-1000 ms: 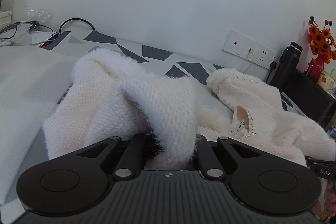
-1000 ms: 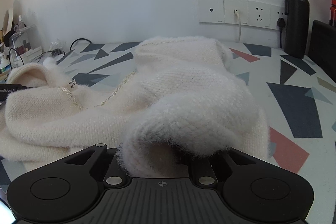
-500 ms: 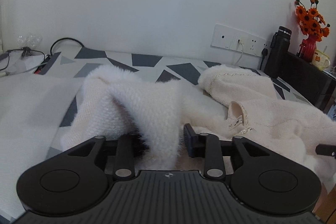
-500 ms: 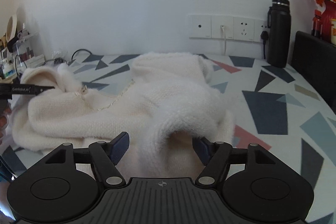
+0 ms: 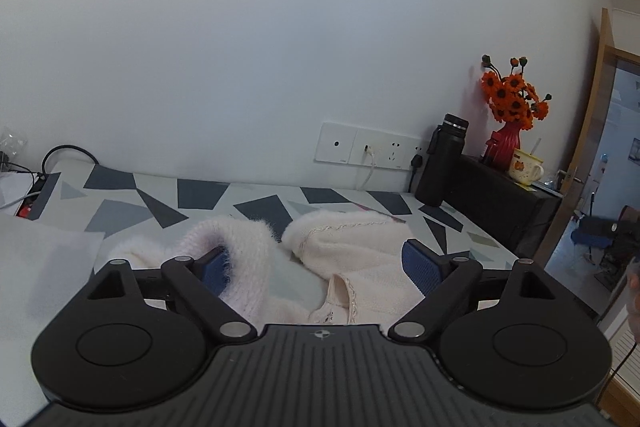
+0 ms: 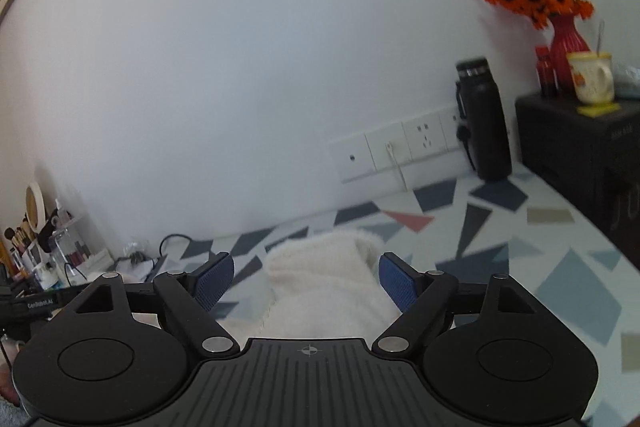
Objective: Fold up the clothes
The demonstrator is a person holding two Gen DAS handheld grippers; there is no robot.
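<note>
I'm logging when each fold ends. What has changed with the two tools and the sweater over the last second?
Both tools let go. The left tool and right tool, shut on folds of the fluffy white sweater a second ago, now stand open and have lifted and drawn back, so the sweater lies low on the patterned table. The black flask, red vase of orange flowers and mug stayed put.

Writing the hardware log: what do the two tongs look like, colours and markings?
Both match. Left tongs: matte black linkage arms with silver pivot pins, round black discs each side, ribbed dark grey body with a small crosshair mark, blue textured pads. Right tongs: the same build, blue pads. No cables or sleeves show on either.
</note>
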